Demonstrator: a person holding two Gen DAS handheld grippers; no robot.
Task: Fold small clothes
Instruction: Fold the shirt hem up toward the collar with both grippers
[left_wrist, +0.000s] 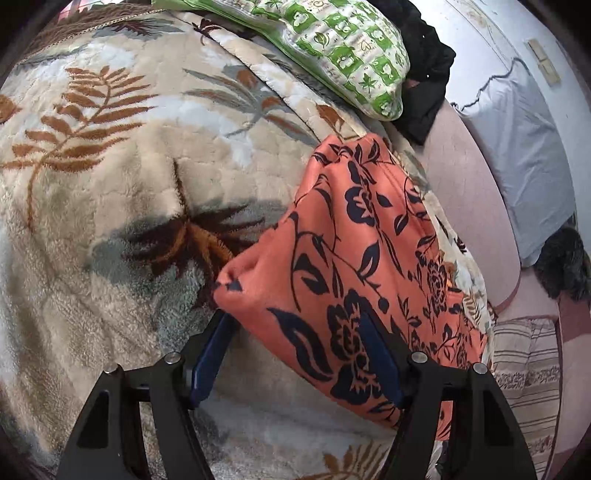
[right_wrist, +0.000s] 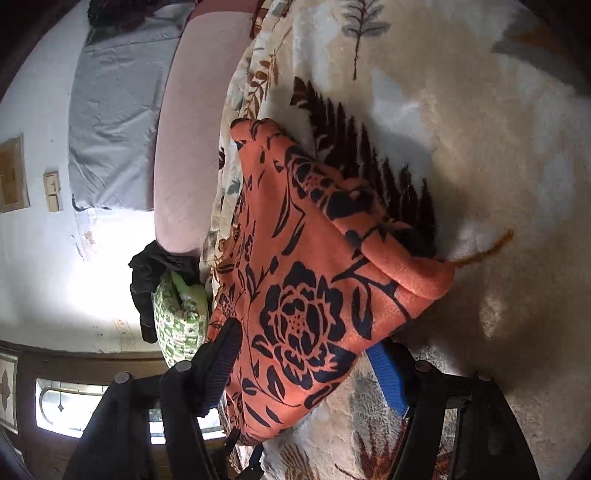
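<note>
Between both open tongs, orange floral garment, on blanket

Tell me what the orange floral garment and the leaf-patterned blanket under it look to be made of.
Orange floral garment: probably soft fleece or brushed knit; matte, slightly fuzzy surface, thick rounded folds.
Leaf-patterned blanket: likely plush synthetic pile; dense tufts with an embossed, faintly sheeny nap.

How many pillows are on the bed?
1 that I can see: the green-and-white patterned pillow lies at the far end of the fluffy beige leaf-print blanket, beside a crumpled black cloth. Others may be hidden outside the pictures.
</note>
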